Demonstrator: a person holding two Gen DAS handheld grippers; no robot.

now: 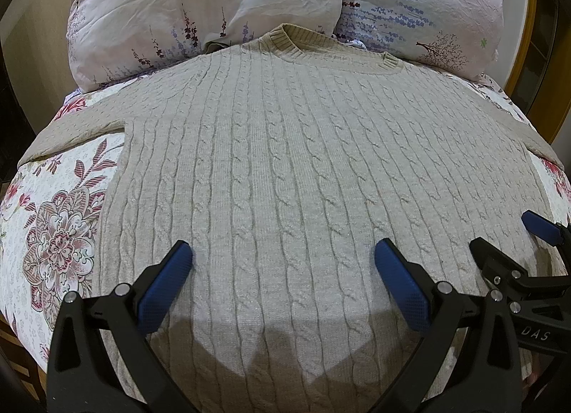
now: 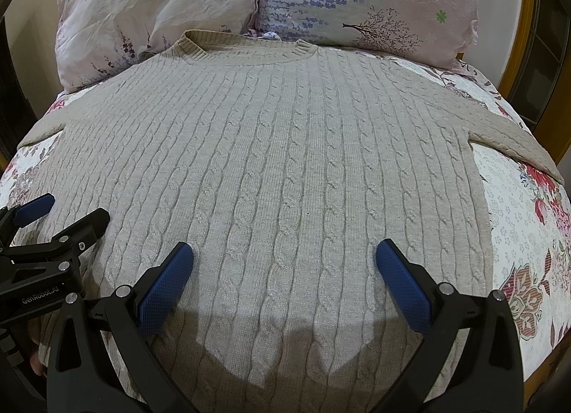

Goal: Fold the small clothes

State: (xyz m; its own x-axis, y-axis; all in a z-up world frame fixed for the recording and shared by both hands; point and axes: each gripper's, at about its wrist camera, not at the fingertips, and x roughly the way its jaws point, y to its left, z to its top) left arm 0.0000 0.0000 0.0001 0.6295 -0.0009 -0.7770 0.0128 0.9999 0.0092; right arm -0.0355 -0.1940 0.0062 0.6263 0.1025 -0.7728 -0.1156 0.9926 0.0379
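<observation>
We hold our left gripper (image 1: 283, 252) and right gripper (image 2: 284, 252) side by side, jaws spread wide, above the near hem of the sweater (image 1: 285, 163) lying flat on the bedspread (image 1: 53, 220), collar toward the far pillows (image 1: 200, 2)

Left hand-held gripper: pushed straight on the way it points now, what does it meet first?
Most likely the beige cable-knit sweater spread flat on the bed: the left hand-held gripper, jaws open, points down over its lower body. Exact height is unclear.
</observation>
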